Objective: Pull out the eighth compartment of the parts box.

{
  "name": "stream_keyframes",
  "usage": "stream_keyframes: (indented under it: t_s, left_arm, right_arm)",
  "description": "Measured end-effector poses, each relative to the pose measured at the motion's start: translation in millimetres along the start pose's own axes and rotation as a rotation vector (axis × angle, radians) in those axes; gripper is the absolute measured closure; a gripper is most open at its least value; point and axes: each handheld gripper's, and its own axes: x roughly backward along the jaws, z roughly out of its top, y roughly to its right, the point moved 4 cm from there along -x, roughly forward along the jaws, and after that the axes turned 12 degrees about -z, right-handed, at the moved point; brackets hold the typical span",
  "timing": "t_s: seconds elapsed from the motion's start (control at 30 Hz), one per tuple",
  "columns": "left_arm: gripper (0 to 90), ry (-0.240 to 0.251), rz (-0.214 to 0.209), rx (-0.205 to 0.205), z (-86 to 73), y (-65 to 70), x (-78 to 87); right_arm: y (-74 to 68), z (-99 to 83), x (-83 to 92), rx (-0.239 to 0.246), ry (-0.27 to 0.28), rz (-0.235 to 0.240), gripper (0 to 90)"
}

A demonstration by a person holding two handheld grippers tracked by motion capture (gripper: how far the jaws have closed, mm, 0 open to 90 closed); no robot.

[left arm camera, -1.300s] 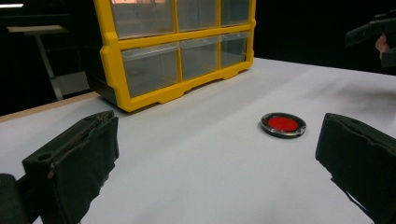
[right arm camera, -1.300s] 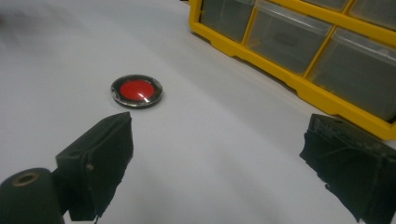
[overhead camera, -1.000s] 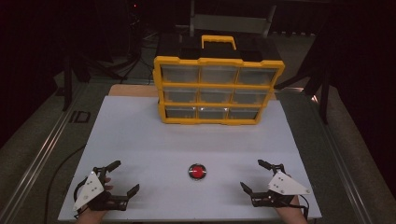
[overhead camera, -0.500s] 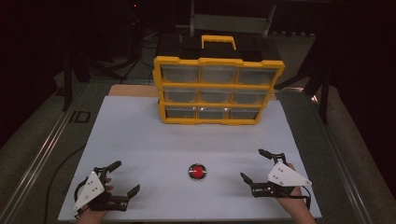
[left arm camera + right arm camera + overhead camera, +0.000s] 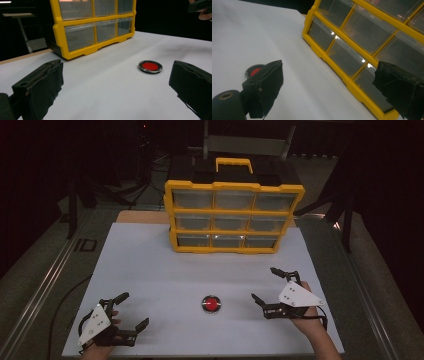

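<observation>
- Small round red disc w/ dark metallic rim (image 5: pixel 211 303) is lying flat on the white tabletop (image 5: pixel 150 270), near the front edge, roughly centred betw. the two grippers and touching neither.
- Left gripper (image 5: pixel 134 312) w/ black jaws and a white three-cornered plate is sitting at the front-left corner of the table, jaws spread wide, gripping nothing; the person's hand is wrapping its handle.
- In the left gripper view the red disc (image 5: pixel 150 66) is lying ahead, closer to the right-hand jaw, w/ bare table betw. the padded jaws.
- Right gripper (image 5: pixel 263 284) is hovering at front-right, just beside the disc, jaws gaping apart, empty; the person's hand (image 5: pixel 311 322) is gripping it from below.
- In the right gripper view the disc (image 5: pixel 255 71) is peeking out behind the left-hand jaw, partly hidden.
- Yellow plastic organiser w/ nine clear drawers, three rows of three (image 5: pixel 233 215), is standing upright at the back-centre of the table, black-and-yellow carry handle on top, well apart from the disc.
- Drawer contents: dim and glare-spotted, prob. mostly empty, can't tell for sure.
- Surroundings beyond the table are dark.
</observation>
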Motion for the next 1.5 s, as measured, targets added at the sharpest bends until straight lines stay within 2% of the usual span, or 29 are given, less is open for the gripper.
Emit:
stream_keyframes:
  t_s: [0.43, 0.8, 1.1, 1.5]
  left_arm:
    - [0.1, -0.006, -0.003, -0.006, 0.0, 0.8, -0.4]
    - [0.1, -0.008, -0.008, -0.009, 0.0, 1.5, -0.7]
    - [0.1, -0.011, -0.01, -0.015, 0.1, 1.8, -0.5]
    - [0.1, -0.01, -0.014, -0.012, 0.4, 2.3, -1.0]
  right_arm:
    - [8.4, 20.3, -20.4, 0.055, 0.027, 0.004, 8.5]
    - [1.5, 35.4, -41.8, 0.114, 0.03, 0.033, 8.5]
    - [2.3, 45.5, -56.4, 0.127, 0.043, 0.045, 8.5]
    - [-3.8, 57.2, -78.0, 0.188, 0.044, 0.069, 8.8]
